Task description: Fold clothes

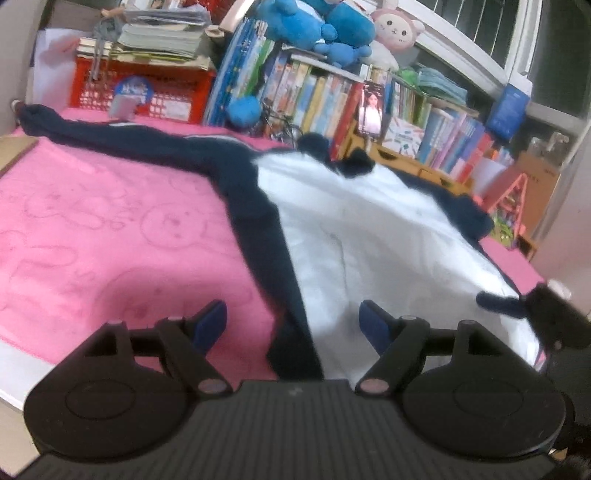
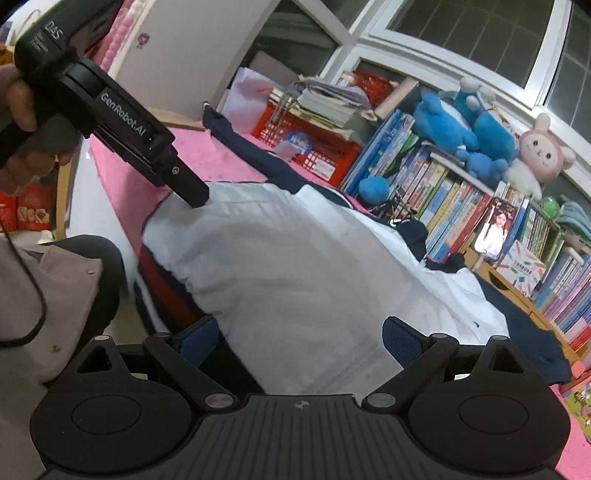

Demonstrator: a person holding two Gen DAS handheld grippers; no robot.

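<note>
Pink blanket [image 1: 92,221] bears the white-and-navy jacket [image 1: 369,236], spread flat. Left gripper [image 1: 293,325] and right gripper [image 2: 299,343], both wide and empty, straddle its near hem; each should pinch a corner squarely before folding.

White-and-navy long-sleeved jacket [image 1: 369,236] is lying spread flat on the pink printed blanket [image 1: 110,229], filling the blanket's right half in the left wrist view. One navy sleeve [image 1: 122,136] is running out toward 10 o'clock, ending near the red plastic crate [image 1: 144,88]. Stacked paper books [image 1: 162,37] are sitting on that crate. Row of upright books [image 1: 325,96] is standing behind the jacket at 12 to 2 o'clock, blue plush toys [image 1: 317,26] and a pink plush rabbit [image 1: 395,27] lying on top. Left gripper [image 1: 293,325] is hanging over the jacket's near hem at 6 o'clock; right gripper [image 1: 517,306] at 4 o'clock.
</note>
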